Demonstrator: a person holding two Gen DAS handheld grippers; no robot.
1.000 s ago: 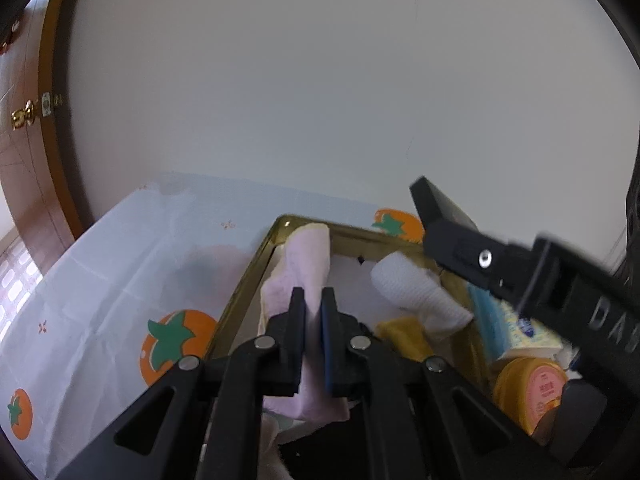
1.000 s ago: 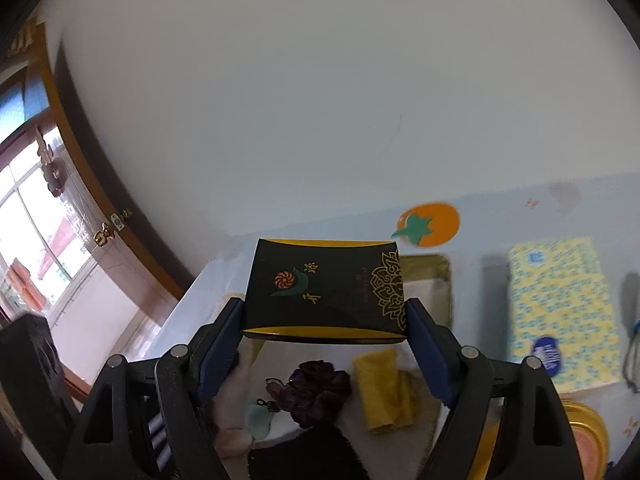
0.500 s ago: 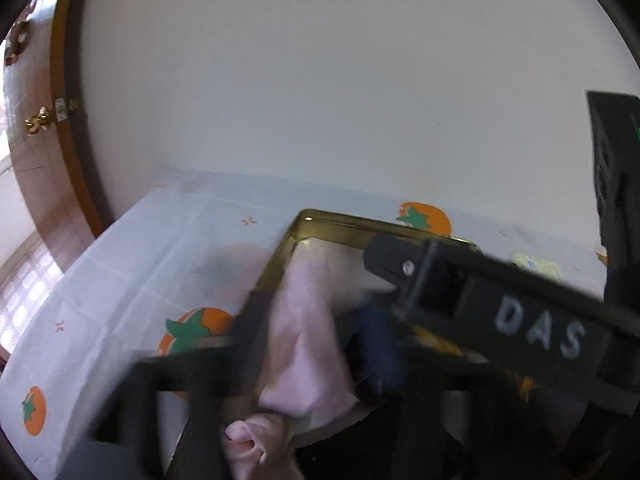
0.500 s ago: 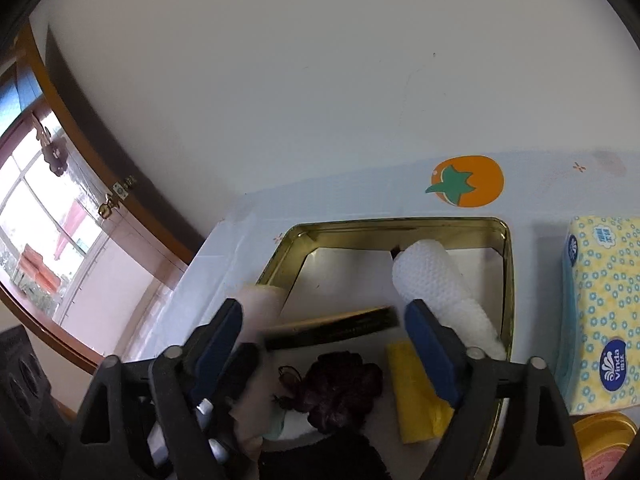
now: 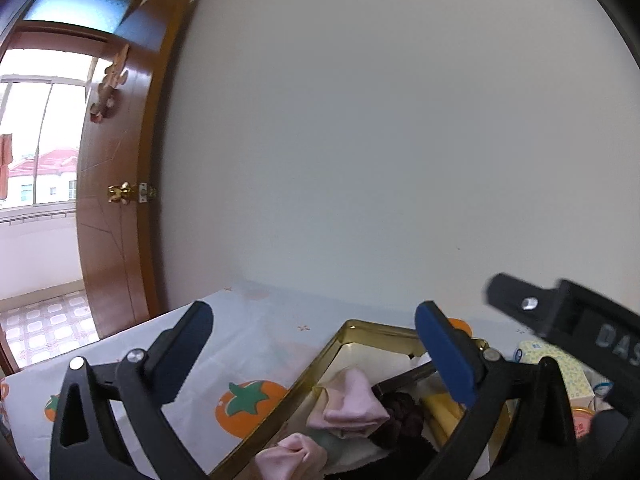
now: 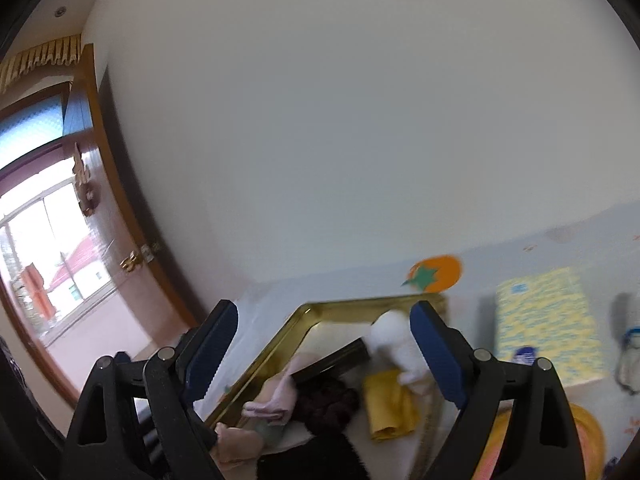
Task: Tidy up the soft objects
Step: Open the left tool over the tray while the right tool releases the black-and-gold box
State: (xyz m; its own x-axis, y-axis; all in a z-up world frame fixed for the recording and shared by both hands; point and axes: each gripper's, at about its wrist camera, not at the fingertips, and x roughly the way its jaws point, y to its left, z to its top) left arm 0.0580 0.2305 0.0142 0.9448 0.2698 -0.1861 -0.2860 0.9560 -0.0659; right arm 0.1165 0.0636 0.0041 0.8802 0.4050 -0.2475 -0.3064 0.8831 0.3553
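Covering the table, a pale cloth (image 5: 256, 344) printed with orange fruit meets a white wall (image 5: 360, 140); a wooden door (image 5: 120, 200) stands at nine o'clock. Both the left gripper (image 5: 314, 334) and right gripper (image 6: 324, 322) gape wide, empty, above the gold tin (image 6: 352, 305) at six o'clock, holding a pink cloth (image 5: 352, 404), yellow cloth (image 6: 390, 404) and white roll (image 6: 394, 340).

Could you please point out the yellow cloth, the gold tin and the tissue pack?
yellow cloth (image 6: 390, 406), right wrist view, middle of the fold.
gold tin (image 6: 360, 305), right wrist view, far rim.
tissue pack (image 6: 546, 320), right wrist view, top face.
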